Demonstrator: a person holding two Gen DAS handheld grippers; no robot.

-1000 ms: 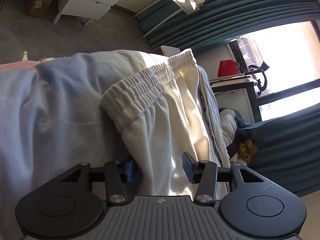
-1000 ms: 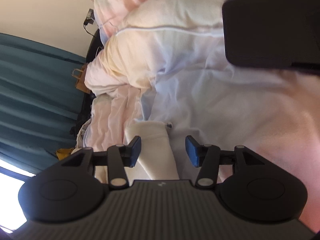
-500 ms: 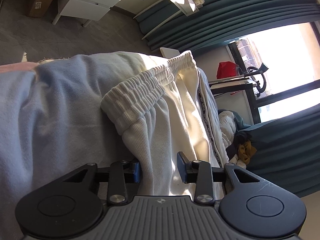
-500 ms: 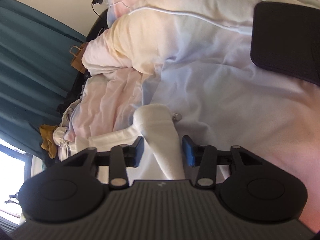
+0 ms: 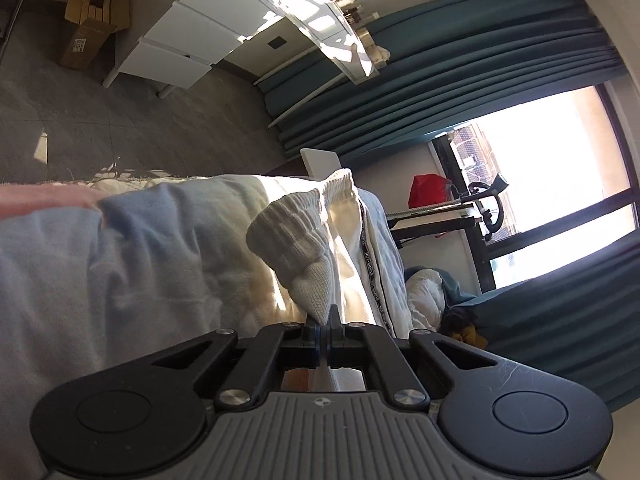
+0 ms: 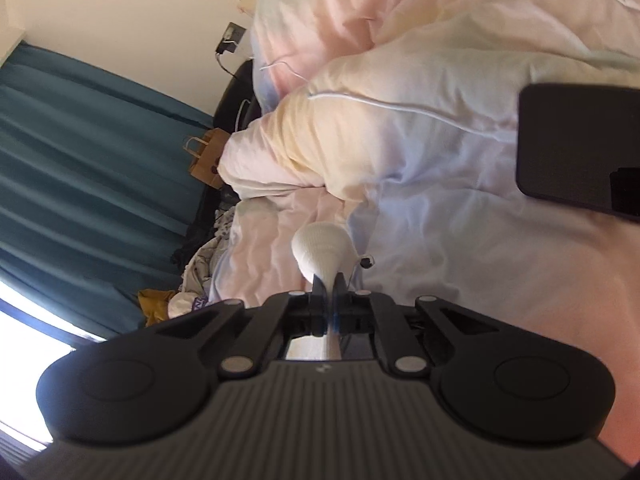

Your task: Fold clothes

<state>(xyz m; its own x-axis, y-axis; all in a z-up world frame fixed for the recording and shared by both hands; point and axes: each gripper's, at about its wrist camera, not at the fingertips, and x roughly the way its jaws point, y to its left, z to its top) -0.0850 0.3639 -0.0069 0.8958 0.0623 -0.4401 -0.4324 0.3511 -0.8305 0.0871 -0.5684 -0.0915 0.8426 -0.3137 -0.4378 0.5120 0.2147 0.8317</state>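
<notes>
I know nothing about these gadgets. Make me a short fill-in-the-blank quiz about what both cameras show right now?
1. Both grippers are shut on a ____ garment.
2. The curtains are ____ in colour.
3. Under the desk by the window sits a ____ bag.
4. The left gripper pinches fabric near the ribbed ____.

Missing words: white; teal; red; waistband

Cream-white ribbed trousers [image 5: 340,248] with elastic waistband and lettered side stripe, bunched, draped over the bed.

Blown-out window [image 5: 552,184] glare; sunlit patches, deep shadows; fisheye-bent edges; slight blur.
</notes>
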